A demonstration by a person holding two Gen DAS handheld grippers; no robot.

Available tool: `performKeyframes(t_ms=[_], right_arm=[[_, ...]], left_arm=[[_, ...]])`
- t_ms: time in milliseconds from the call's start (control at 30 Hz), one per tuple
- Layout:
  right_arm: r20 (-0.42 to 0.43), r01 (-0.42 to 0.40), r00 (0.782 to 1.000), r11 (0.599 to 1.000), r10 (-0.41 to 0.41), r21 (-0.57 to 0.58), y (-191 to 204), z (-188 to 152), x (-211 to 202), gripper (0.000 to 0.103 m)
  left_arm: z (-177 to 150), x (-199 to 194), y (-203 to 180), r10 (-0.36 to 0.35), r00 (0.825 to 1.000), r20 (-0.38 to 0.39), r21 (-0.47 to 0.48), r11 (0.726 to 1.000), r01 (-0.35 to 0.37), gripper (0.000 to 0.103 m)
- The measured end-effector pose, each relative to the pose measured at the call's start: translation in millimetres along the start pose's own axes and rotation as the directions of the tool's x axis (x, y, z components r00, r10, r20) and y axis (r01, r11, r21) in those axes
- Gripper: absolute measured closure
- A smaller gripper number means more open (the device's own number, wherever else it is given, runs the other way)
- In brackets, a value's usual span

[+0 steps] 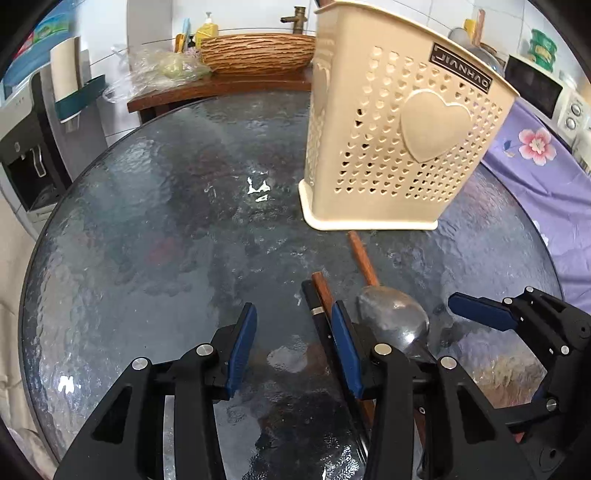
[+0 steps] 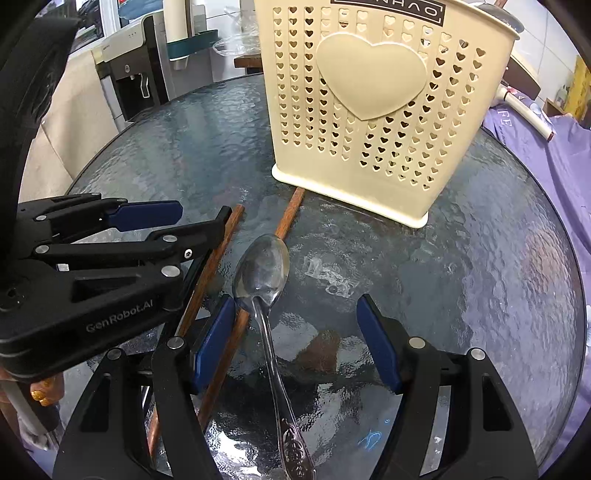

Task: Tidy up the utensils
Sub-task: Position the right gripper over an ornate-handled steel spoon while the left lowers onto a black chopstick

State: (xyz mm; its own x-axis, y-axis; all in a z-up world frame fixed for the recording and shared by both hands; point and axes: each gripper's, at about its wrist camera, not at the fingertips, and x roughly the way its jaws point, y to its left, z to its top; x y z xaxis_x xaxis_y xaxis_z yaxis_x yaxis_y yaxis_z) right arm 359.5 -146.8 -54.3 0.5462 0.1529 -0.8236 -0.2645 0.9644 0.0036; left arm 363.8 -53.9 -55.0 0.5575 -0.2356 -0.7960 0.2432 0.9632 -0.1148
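Left wrist view: left gripper low over the round textured-glass table, blue pads spread, nothing between them. Its right pad sits just beside a dark chopstick and a wooden chopstick; whether it touches them is unclear. Metal spoon lies at about 4 o'clock from frame centre, bowl facing up. A second wooden chopstick runs from the spoon's bowl toward the base of the cream perforated utensil holder, which stands upright at 1 o'clock, heart relief on its face. Right gripper enters at 4 o'clock. Wooden basin with brass tap on a counter at 12 o'clock; water dispenser at 9 o'clock; purple floral cloth at 3 o'clock.

Right wrist view: right gripper spread wide, straddling the spoon without pinching it; handle runs down to 6 o'clock. One chopstick passes under the spoon's bowl, another lies left of it. Left gripper reaches in from 9 o'clock over the chopsticks. Holder at 12 to 1 o'clock.
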Motion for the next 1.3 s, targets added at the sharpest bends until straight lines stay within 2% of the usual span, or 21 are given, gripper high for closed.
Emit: performKeyframes(t_ms=[300, 433, 600, 667, 767, 1067, 1267, 1300], right_arm=[[0.0, 0.007, 1.0, 1.0, -0.007, -0.007, 2.0, 1.5, 0.2, 0.035], [0.0, 0.019, 1.0, 0.999, -0.019, -0.034, 10.3, 7.3, 2.7, 0.035], [-0.007, 0.015, 1.0, 0.998, -0.016, -0.068, 18.5, 15.7, 6.4, 0.041], [-0.009, 0.01, 1.0, 0.998, -0.011, -0.067, 18.1, 18.5, 8.2, 0.044], [-0.019, -0.002, 1.0, 0.998, 0.001, -0.059, 17.3, 22.5, 10.4, 0.05], [-0.034, 0.038, 0.999, 0.993, -0.042, -0.114, 26.3, 29.1, 13.3, 0.05], [-0.04, 0.049, 0.998, 0.99, -0.054, -0.134, 27.6, 27.1, 14.1, 0.05], [-0.041, 0.046, 0.998, 0.99, -0.052, -0.133, 27.7, 27.0, 14.2, 0.054]], left_arm=[[-7.0, -6.2, 7.8, 0.025, 1.0, -0.007, -0.001, 1.0, -0.025, 0.06], [-4.1, -2.3, -1.4, 0.044, 0.999, -0.018, 0.041, 0.998, -0.043, 0.06], [-0.5, -0.1, -0.3, 0.033, 0.999, -0.019, 0.026, 0.999, -0.033, 0.065], [0.0, -0.4, 2.5, 0.041, 0.999, -0.02, 0.038, 0.998, -0.04, 0.074], [1.8, 0.2, 7.1, 0.04, 0.999, -0.025, 0.04, 0.998, -0.039, 0.081], [3.5, 2.0, 3.5, 0.058, 0.998, -0.031, 0.059, 0.997, -0.056, 0.082], [-1.8, -2.4, 3.5, 0.043, 0.998, -0.04, 0.046, 0.998, -0.041, 0.082], [-2.6, -2.5, 3.2, 0.044, 0.998, -0.037, 0.051, 0.998, -0.042, 0.082]])
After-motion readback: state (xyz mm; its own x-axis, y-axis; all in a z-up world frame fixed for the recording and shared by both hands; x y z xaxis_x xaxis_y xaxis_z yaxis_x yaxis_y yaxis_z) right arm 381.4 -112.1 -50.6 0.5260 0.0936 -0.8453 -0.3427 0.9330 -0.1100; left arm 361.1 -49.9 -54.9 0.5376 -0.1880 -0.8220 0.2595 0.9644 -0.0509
